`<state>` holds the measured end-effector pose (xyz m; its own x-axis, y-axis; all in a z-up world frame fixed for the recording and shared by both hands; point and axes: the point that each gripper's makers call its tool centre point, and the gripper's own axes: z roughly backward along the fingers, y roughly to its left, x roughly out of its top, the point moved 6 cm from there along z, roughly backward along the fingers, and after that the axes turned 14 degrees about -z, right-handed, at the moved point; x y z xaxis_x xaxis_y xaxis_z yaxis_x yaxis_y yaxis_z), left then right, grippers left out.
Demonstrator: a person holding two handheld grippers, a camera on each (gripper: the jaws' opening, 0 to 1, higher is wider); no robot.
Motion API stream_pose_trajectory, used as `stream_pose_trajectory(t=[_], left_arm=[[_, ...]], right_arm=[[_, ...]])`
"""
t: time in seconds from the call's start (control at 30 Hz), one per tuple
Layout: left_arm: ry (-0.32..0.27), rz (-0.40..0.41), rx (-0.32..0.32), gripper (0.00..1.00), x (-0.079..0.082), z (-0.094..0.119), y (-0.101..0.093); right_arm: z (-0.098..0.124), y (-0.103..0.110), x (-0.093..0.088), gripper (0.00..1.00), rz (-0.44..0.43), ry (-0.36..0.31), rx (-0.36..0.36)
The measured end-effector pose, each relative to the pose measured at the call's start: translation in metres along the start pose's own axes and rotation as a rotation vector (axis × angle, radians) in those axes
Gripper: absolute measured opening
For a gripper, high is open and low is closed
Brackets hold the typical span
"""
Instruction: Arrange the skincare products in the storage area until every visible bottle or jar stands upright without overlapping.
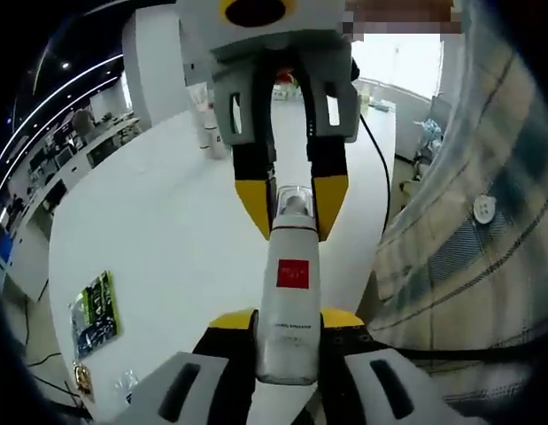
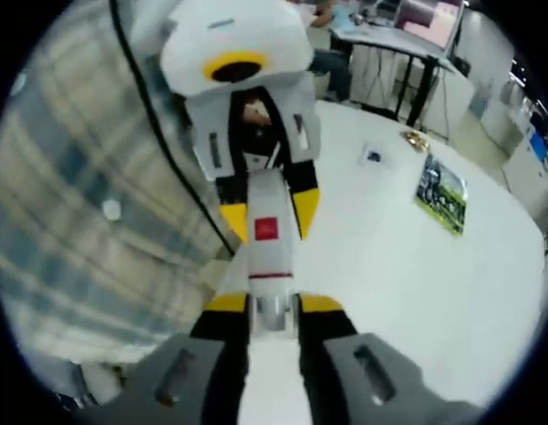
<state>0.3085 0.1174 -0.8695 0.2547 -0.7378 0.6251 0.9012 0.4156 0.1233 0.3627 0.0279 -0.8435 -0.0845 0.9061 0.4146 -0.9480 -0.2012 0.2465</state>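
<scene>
The white cylindrical bottle with a red square label hangs above the white table, bridged end to end: left gripper clenches its base, right gripper clamps its cap, long axis running straight between them.

The tall white plastic bottle with a red square label looks smooth and faintly glossy, its clear cap shiny. The round white table has a smooth matt top. The plaid shirt is soft woven cloth with a pale glossy button
</scene>
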Motion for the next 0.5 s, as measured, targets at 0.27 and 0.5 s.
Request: stream_pose_trajectory(t=[0.27,0.5], left_arm=[[0.024,0.009,-0.021,0.23,-0.006,-0.002,0.000],[0.042,0.028,-0.022,0.23,-0.015,-0.006,0.004]], right_arm=[[-0.004,-0.006,-0.004,0.21,-0.079,-0.050,-0.035],[-0.010,-0.011,-0.009,0.24,-0.092,-0.012,-0.046]])
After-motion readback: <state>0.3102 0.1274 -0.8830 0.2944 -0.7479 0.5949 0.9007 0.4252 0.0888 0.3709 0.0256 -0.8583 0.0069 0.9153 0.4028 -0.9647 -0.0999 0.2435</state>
